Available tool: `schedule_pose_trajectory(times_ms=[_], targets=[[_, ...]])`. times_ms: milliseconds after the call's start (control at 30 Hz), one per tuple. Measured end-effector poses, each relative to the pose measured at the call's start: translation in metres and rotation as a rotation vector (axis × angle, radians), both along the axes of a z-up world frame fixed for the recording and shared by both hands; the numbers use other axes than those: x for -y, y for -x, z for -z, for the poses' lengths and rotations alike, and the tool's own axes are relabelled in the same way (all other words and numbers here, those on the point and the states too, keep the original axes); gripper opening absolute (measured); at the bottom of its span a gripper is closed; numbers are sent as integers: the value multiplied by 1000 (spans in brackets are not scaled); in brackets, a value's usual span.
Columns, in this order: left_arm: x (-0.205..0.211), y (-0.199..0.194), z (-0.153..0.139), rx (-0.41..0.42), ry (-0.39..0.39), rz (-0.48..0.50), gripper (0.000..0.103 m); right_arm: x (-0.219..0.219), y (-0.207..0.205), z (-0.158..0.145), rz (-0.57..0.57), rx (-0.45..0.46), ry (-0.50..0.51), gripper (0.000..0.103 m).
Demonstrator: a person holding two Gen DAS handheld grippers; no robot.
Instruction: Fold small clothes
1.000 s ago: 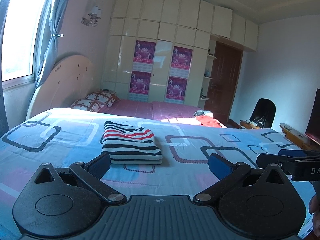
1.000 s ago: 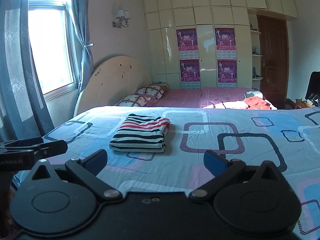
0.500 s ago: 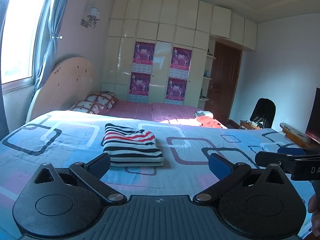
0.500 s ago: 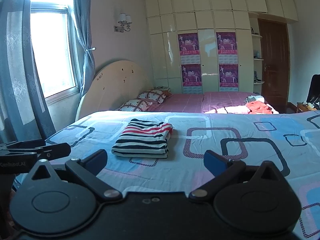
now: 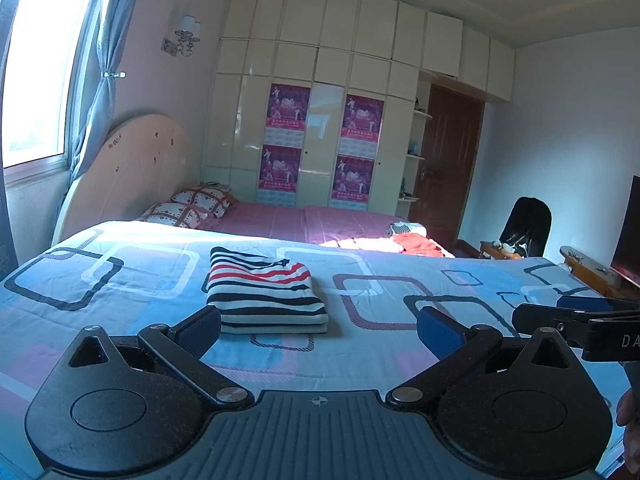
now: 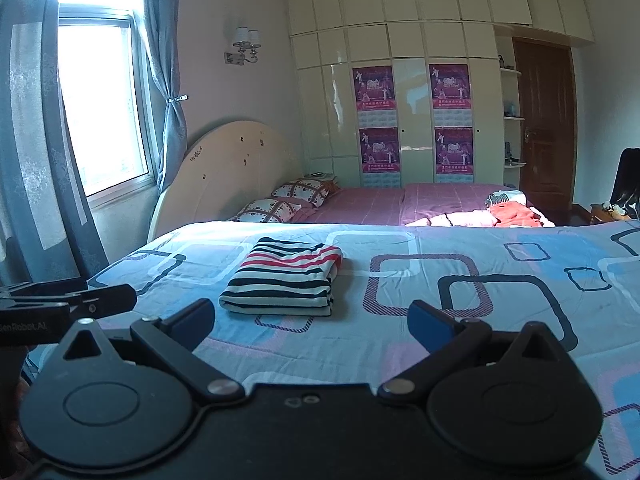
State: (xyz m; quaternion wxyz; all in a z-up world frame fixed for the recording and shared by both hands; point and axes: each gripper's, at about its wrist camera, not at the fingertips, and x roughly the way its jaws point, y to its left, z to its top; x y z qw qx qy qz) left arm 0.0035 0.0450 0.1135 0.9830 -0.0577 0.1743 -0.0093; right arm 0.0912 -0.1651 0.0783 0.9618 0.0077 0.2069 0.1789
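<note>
The striped garment [image 5: 266,294] lies folded into a compact rectangle on the blue patterned bedspread [image 5: 400,344], its black, white and red bands running across it; from the right wrist view it [image 6: 282,282] sits just left of centre, its folded edges stacked on the near side. It rests flat, touching nothing but the bedspread, and no tool touches it.

Your left tool [image 5: 319,330] hangs above the near part of the bed with its blue-padded fingers [image 5: 440,332] spread wide and nothing between them; the garment lies just beyond its left finger. Your right tool [image 6: 310,324] is likewise spread wide and empty, with the garment ahead of its left finger. Each tool appears at the edge of the other's view: the right one [image 5: 580,326] at the right, the left one [image 6: 68,304] at the left.

Beyond the bedspread, a pink-covered bed [image 6: 400,200] carries two checked pillows [image 6: 288,198] at its pale curved headboard [image 6: 224,168] and an orange cloth [image 6: 516,214] at its right. Cream wardrobes [image 6: 412,120] bearing four purple posters [image 6: 374,88] fill the far wall, with a brown door [image 6: 544,128] at the right and a curtained window [image 6: 96,108] at the left.
</note>
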Motion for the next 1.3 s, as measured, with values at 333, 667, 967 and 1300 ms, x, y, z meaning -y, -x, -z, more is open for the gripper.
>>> schedule_pose_trajectory(times_ms=[333,667,967,1300], targets=[[4,-1,1,-4,-4,4,103,3,0,2,6,0,-1,102],[7,-3,0,-7,-6,4,103,3,0,2,7,1,-1,102],[6,-3,1,-6,-4,7,103,5,0,4,12,1,3,102],[8,-3,0,-7,-9,14,103,7,-1,5,20,6,2,102]])
